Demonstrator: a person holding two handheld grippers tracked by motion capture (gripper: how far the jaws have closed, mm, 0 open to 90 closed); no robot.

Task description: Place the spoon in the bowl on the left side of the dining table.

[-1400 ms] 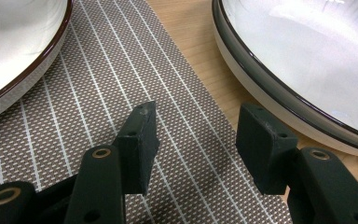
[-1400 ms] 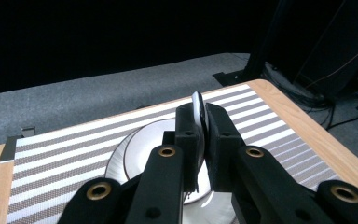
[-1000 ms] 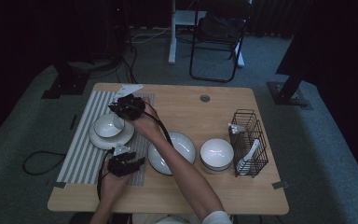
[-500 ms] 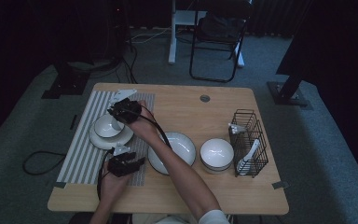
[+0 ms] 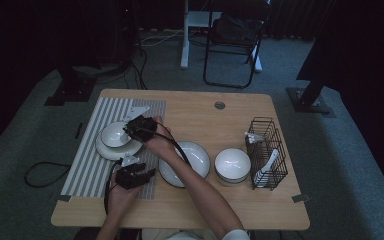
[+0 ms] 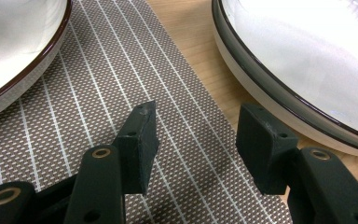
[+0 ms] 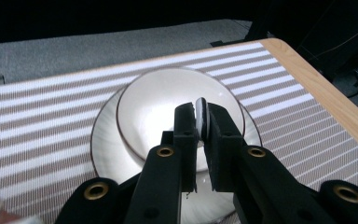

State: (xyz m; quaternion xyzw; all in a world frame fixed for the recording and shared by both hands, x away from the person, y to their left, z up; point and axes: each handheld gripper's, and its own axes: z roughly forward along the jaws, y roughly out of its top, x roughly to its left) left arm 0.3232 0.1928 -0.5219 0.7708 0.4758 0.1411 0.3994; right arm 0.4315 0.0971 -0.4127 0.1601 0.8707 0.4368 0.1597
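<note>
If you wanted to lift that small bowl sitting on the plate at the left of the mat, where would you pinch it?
Probably at its rim. The small bowl sits upright inside the plate, so its thin edge stands up free. Come from above, one jaw inside and one outside the wall, on the side facing the right gripper, which is already over it, shut on a thin white piece.

No readable text, label, brand, number or sign appears on anything in these views.

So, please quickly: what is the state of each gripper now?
Left gripper: open, empty, over the striped mat.
Right gripper: closed on a thin white piece, above the bowl.
</note>
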